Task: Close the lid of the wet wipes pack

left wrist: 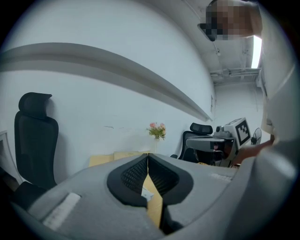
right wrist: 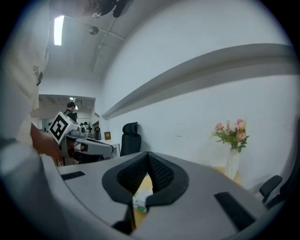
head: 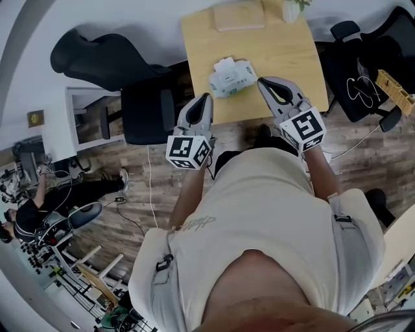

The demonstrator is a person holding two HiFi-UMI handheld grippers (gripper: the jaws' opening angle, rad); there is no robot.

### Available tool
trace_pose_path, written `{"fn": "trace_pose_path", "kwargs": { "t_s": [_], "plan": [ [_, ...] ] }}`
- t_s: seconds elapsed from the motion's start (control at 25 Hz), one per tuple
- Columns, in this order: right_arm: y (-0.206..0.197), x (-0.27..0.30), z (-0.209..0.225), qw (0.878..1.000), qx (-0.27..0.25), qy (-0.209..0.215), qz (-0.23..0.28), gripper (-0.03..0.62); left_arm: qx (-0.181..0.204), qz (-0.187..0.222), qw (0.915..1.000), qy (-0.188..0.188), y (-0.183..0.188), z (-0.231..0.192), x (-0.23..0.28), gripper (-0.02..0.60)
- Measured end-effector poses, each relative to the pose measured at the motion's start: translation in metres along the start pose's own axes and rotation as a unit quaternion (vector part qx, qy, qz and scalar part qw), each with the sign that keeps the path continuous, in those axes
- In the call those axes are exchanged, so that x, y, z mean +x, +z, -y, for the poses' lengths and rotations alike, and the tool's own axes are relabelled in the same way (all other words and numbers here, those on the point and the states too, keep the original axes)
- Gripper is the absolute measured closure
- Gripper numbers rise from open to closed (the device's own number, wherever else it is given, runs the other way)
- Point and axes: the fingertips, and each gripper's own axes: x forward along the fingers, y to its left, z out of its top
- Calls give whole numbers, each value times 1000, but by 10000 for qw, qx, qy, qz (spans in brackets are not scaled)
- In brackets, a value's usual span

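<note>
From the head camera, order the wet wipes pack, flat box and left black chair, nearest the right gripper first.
1. wet wipes pack, just left of the right gripper.
2. flat box, at the table far edge.
3. black chair, far left.

Bright, even indoor light comes from ceiling strips [right wrist: 58,30], shadows are soft, and both gripper views bend strongly toward dark, vignetted edges, with the near foreground blurred.
</note>
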Motion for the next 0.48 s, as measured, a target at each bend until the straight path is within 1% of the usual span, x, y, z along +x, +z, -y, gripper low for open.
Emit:
{"fn": "trace_pose_path", "kwargs": {
  "t_s": [0.12, 0.32, 0.48],
  "plan": [
    [-8, 7, 13, 9998, 78, 140, -86, 591, -13, -80, 10000, 32, 1, 2, 16, 566],
    [-17, 20, 24, 9992, 201, 256, -221, 591, 75, -246, 9996, -82, 0, 4, 35, 566],
    [-25, 37, 25, 9983, 222, 309, -432, 591, 101, -173, 9997, -100, 7, -12, 44, 565]
  ]
}}
